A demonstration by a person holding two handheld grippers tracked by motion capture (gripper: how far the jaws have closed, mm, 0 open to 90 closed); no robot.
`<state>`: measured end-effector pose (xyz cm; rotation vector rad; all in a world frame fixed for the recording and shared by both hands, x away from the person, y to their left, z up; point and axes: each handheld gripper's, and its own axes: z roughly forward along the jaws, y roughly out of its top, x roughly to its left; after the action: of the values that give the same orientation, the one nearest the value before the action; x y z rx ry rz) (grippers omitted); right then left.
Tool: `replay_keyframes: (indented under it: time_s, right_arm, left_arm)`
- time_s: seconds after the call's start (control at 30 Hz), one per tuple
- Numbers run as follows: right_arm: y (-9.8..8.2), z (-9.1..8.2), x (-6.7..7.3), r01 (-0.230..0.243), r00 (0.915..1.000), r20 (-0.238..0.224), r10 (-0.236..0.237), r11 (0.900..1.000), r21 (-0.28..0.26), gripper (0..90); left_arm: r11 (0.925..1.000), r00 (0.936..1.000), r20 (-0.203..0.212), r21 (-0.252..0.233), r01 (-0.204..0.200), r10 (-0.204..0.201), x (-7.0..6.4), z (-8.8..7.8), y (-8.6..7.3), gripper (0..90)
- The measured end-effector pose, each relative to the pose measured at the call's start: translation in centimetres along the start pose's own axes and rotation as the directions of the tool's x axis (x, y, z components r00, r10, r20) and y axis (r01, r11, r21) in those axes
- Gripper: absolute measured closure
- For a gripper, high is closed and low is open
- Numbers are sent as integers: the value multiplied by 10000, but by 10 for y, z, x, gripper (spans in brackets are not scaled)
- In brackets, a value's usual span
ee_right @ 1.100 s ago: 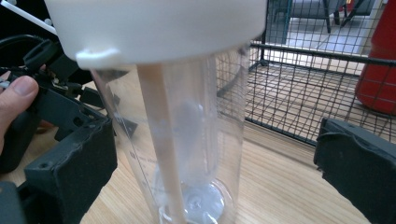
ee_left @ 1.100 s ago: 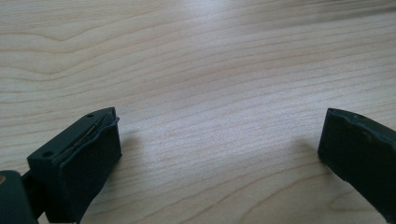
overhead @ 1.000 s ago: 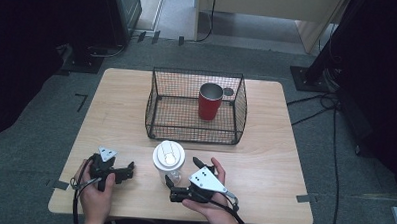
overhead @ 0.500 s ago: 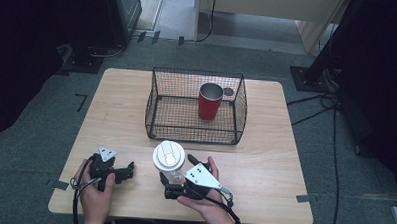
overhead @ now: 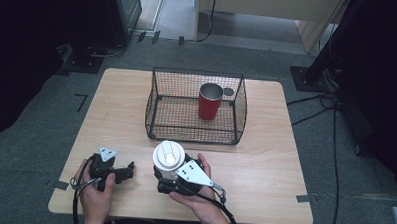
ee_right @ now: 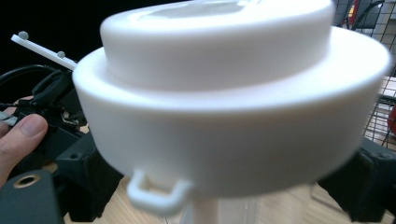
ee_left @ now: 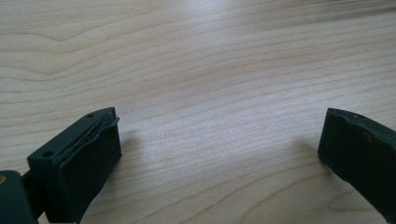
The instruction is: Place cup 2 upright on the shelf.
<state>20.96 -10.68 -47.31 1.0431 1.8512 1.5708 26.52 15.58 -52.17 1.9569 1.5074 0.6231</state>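
Tabletop (overhead: 265, 159) of pale wood carries a wire basket (overhead: 195, 107), and nearer us stands a white-lidded cup (overhead: 168, 158). Our right gripper (overhead: 171, 177) has just been closing its fingers around the cup; we should squeeze below the lid and keep it upright. Our left gripper (overhead: 115, 170) rests beside it, fingers (ee_left: 77, 161) spread apart over bare wood.

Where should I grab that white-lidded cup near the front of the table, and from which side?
Grip the cup on its body just under the wide white lid, coming in level from the person's side, as the right gripper does, one jaw on each side. The overhanging lid would probably stop an upward slip; the basket blocks the far side.
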Motion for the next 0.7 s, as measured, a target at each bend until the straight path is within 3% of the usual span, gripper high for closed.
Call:
replay_keyframes:
  time_s: [0.23, 0.7]
  right_arm:
    - [2, 3, 3, 444, 9988, 196, -444, 9990, -1, 156]
    - [10, 0, 7, 310, 9995, -94, -315, 9981, -535, 158]
  left_arm:
    - [10000, 10000, 0, 0, -1, 1, 0, 0, 0, 0]
    - [10000, 10000, 0, 0, 2, -2, 0, 0, 0, 0]
